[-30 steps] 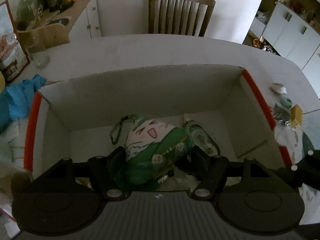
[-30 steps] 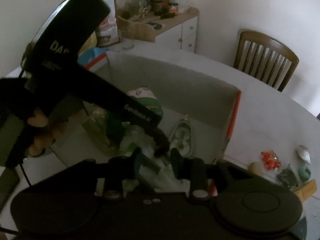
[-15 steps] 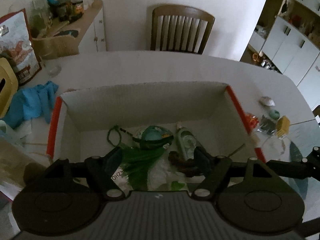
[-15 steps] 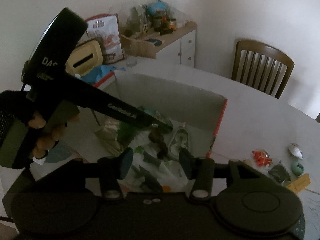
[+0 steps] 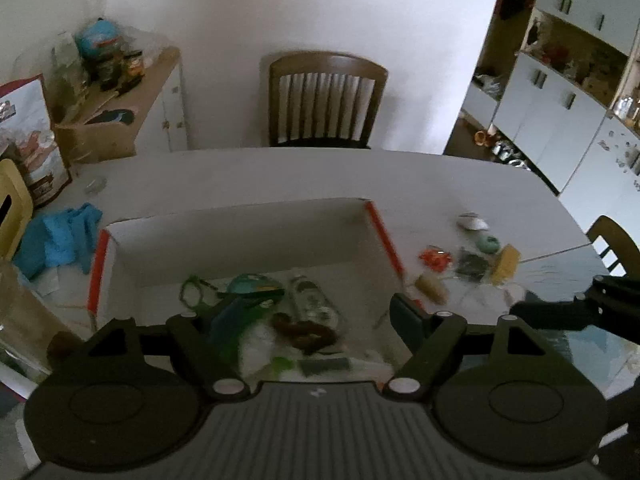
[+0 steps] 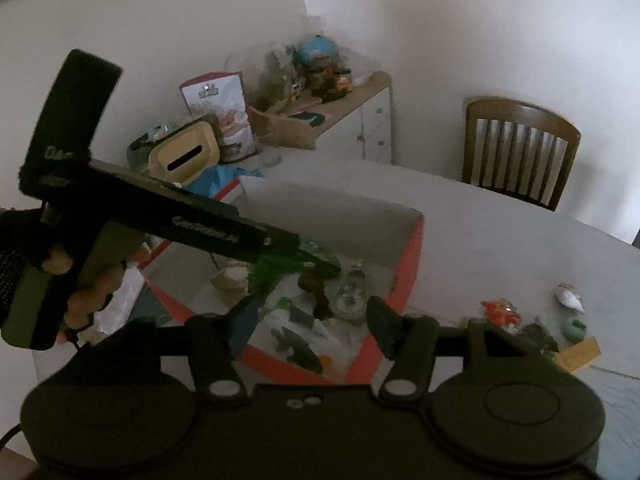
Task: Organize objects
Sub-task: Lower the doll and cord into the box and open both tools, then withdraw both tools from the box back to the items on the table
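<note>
- Left gripper (image 5: 310,314): my fingers are spread wide with nothing between them, raised above the open cardboard box (image 5: 240,232).
- Right gripper (image 6: 310,318): my fingers are likewise wide apart and hold nothing; they hang over the near, red-edged corner of the same box (image 6: 360,220).
- Box contents: a green strap loop (image 5: 192,286), a teal and green soft item (image 5: 250,284), a clear bottle (image 5: 310,300) lying on its side and a brown object (image 5: 304,330) lie together on the box floor, partly over pale plastic wrapping (image 5: 260,344). Motion blur hides finer detail.
- Loose objects on the table (image 5: 280,176), to the right of the box: a red-orange item (image 5: 436,258), a tan roll (image 5: 432,288) just beside the box wall, a dark packet (image 5: 472,262), a yellow block (image 5: 506,262), a green round piece (image 5: 488,244) and a white piece (image 5: 472,222) farthest back.
- Left of the box: a blue cloth (image 5: 60,240) on the table.
- Right wrist view: my left hand (image 6: 80,280) grips the handle of the left gripper, whose body crosses over the box.
- Background: a wooden chair (image 5: 326,104) stands at the far table edge.
</note>
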`<state>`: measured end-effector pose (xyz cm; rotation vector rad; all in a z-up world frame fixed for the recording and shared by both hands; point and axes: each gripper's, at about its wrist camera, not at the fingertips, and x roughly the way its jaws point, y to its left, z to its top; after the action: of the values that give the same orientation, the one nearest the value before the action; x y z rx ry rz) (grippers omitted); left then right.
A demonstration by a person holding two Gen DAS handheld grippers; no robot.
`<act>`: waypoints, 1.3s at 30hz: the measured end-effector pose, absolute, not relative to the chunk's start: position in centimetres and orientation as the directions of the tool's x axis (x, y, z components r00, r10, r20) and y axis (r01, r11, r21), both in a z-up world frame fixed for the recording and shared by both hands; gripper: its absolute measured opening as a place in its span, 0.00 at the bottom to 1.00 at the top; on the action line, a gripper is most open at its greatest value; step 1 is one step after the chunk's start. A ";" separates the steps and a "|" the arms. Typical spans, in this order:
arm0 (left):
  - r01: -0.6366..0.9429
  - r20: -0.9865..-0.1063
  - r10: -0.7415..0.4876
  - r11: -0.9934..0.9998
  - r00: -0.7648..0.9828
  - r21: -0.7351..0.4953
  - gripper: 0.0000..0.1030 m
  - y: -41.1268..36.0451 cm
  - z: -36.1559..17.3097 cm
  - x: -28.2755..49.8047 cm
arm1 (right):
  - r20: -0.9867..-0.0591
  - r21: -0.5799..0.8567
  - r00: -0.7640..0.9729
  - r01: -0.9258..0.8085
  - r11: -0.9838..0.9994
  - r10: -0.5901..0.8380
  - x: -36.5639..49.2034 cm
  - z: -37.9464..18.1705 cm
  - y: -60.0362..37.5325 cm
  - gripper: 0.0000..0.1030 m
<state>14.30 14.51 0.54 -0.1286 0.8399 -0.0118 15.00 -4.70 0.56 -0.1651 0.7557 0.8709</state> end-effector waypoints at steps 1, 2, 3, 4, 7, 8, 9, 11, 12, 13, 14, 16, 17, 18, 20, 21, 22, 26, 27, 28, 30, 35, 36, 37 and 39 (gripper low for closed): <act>-0.038 -0.740 -0.066 0.992 0.670 -0.123 0.78 14.0 0.7 14.1 | -0.656 0.166 0.411 -0.740 0.652 0.633 15.0 0.6 -5.2 0.61; -0.036 -0.738 -0.071 0.991 0.671 -0.128 0.79 13.6 0.8 14.0 | -0.651 0.171 0.413 -0.737 0.654 0.636 15.0 0.7 -5.7 0.63; -0.034 -0.737 -0.075 0.991 0.672 -0.132 0.79 13.2 0.8 13.9 | -0.649 0.178 0.414 -0.733 0.657 0.638 15.1 0.7 -6.3 0.65; -0.031 -0.736 -0.081 0.990 0.673 -0.137 0.80 12.7 0.9 13.7 | -0.646 0.184 0.417 -0.728 0.661 0.639 15.2 0.7 -6.9 0.68; -0.029 -0.736 -0.091 0.988 0.670 -0.149 0.82 11.3 0.9 13.6 | -0.634 0.196 0.430 -0.714 0.672 0.643 15.3 0.8 -9.1 0.75; -0.031 -0.736 -0.093 0.988 0.671 -0.153 0.82 10.7 0.8 13.6 | -0.632 0.195 0.437 -0.710 0.677 0.640 15.3 0.8 -9.8 0.77; -0.035 -0.737 -0.092 0.987 0.670 -0.155 0.82 10.2 0.8 13.6 | -0.631 0.194 0.445 -0.703 0.684 0.636 15.4 0.7 -10.6 0.77; -0.037 -0.735 -0.091 0.987 0.672 -0.156 0.82 9.0 0.7 13.6 | -0.628 0.195 0.457 -0.692 0.695 0.630 15.6 0.5 -12.2 0.78; -0.037 -0.732 -0.088 0.988 0.676 -0.153 0.82 8.4 0.7 13.5 | -0.629 0.198 0.461 -0.684 0.702 0.626 15.8 0.3 -13.1 0.79; -0.039 -0.728 -0.081 0.988 0.681 -0.146 0.82 7.7 0.7 13.5 | -0.630 0.198 0.466 -0.677 0.709 0.621 15.9 0.2 -14.1 0.80; -0.039 -0.726 -0.078 0.989 0.683 -0.143 0.82 7.1 0.6 13.5 | -0.631 0.194 0.475 -0.669 0.718 0.613 16.0 0.0 -15.1 0.81; -0.037 -0.725 -0.078 0.989 0.685 -0.142 0.82 5.8 0.4 13.6 | -0.636 0.184 0.490 -0.654 0.734 0.596 16.1 -0.5 -16.9 0.82; -0.036 -0.723 -0.077 0.990 0.687 -0.139 0.82 5.2 0.3 13.6 | -0.638 0.181 0.496 -0.646 0.741 0.589 16.1 -0.8 -17.7 0.83; -0.033 -0.720 -0.075 0.990 0.690 -0.134 0.82 4.6 0.2 13.6 | -0.640 0.178 0.503 -0.638 0.749 0.581 16.2 -1.0 -18.6 0.83; -0.028 -0.719 -0.072 0.992 0.691 -0.126 0.83 3.3 0.0 13.8 | -0.644 0.179 0.513 -0.619 0.765 0.567 16.5 -1.3 -20.4 0.84; -0.028 -0.720 -0.072 0.992 0.690 -0.127 0.84 2.7 -0.2 13.9 | -0.645 0.180 0.518 -0.612 0.771 0.562 16.7 -1.5 -21.2 0.84; -0.029 -0.722 -0.073 0.991 0.688 -0.127 0.84 2.0 -0.4 14.1 | -0.645 0.180 0.524 -0.603 0.777 0.556 17.0 -1.7 -22.0 0.84; -0.043 -0.724 -0.059 0.992 0.687 -0.121 0.95 0.0 -1.1 14.8 | -0.654 0.179 0.539 -0.572 0.801 0.531 18.3 -2.2 -24.3 0.84; -0.046 -0.721 -0.055 0.992 0.691 -0.120 0.95 -0.4 -1.3 15.0 | -0.657 0.178 0.542 -0.563 0.807 0.523 18.6 -2.4 -24.9 0.84; -0.055 -0.717 -0.046 0.992 0.696 -0.117 0.95 -1.0 -1.6 15.1 | -0.661 0.178 0.546 -0.553 0.814 0.515 19.0 -2.6 -25.4 0.85; -0.069 -0.714 -0.033 0.991 0.699 -0.114 0.96 -1.8 -2.1 15.5 | -0.665 0.184 0.549 -0.538 0.823 0.507 19.8 -2.9 -26.5 0.85; -0.132 -0.705 0.030 0.987 0.708 -0.091 1.00 -3.8 -3.9 17.1 | -0.681 0.190 0.551 -0.502 0.844 0.482 22.1 -4.1 -28.4 0.85; -0.143 -0.706 0.040 0.986 0.707 -0.087 1.00 -4.1 -4.3 17.5 | -0.686 0.192 0.551 -0.493 0.849 0.475 22.6 -4.4 -28.6 0.85; -0.161 -0.707 0.055 0.983 0.705 -0.084 1.00 -4.4 -4.8 18.0 | -0.690 0.196 0.551 -0.482 0.854 0.470 23.2 -4.7 -28.8 0.85; -0.186 -0.707 0.078 0.980 0.702 -0.077 1.00 -5.0 -5.6 18.8 | -0.699 0.205 0.547 -0.464 0.862 0.461 24.4 -5.4 -29.0 0.85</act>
<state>18.75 -4.99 -5.64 -0.1465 0.7789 0.1474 24.35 -29.02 -5.35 -0.0038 0.8267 0.5476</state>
